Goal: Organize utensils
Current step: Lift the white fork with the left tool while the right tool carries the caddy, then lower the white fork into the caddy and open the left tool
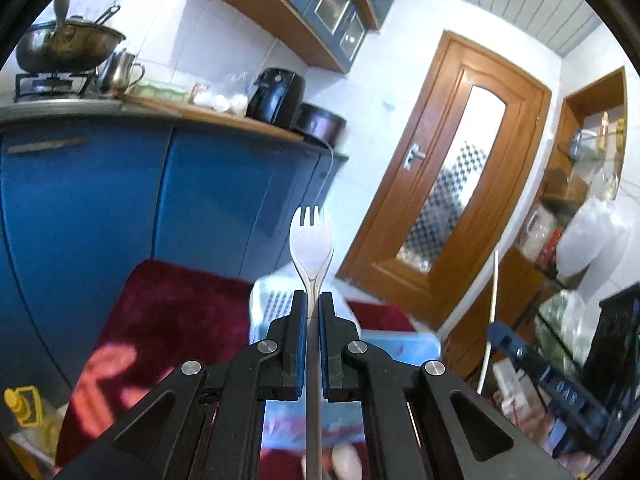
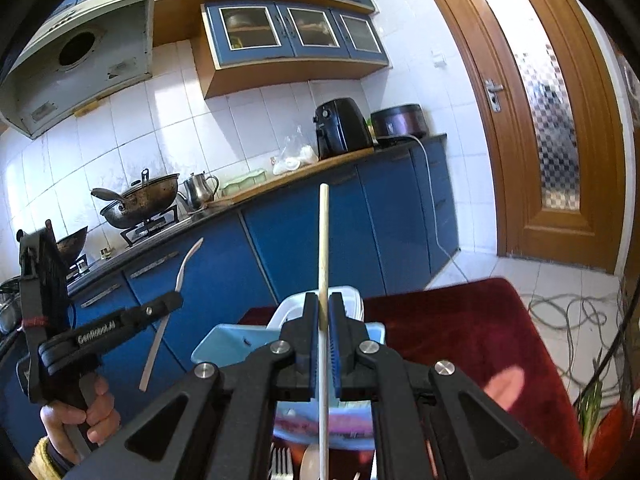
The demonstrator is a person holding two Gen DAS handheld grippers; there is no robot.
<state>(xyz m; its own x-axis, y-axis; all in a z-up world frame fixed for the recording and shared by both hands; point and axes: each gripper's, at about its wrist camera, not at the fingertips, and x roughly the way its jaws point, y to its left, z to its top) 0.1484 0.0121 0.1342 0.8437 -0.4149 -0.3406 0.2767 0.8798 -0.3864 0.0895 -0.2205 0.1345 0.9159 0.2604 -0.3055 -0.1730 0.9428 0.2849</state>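
My left gripper [image 1: 313, 305] is shut on the neck of a pale spork [image 1: 311, 236], whose tines point up and away. In the right wrist view that gripper [image 2: 170, 303] is held up at the left, with the spork [image 2: 182, 276] side-on in it. My right gripper [image 2: 323, 309] is shut on a thin wooden chopstick [image 2: 323, 240] that stands nearly upright. Both hang above a light blue tray [image 2: 218, 346] and a white slotted basket [image 2: 352, 300] on a dark red cloth [image 2: 460, 332]. More forks [image 2: 280, 465] and a spoon [image 2: 310, 465] lie at the bottom edge.
Blue kitchen cabinets [image 2: 304, 240] with a counter run behind, carrying a wok [image 2: 140, 200] on a stove, a kettle [image 2: 200, 190] and an air fryer [image 2: 342, 128]. A wooden door [image 2: 540, 120] stands at the right. Cables [image 2: 568, 312] lie on the floor. A person's hand [image 2: 80, 414] grips the left handle.
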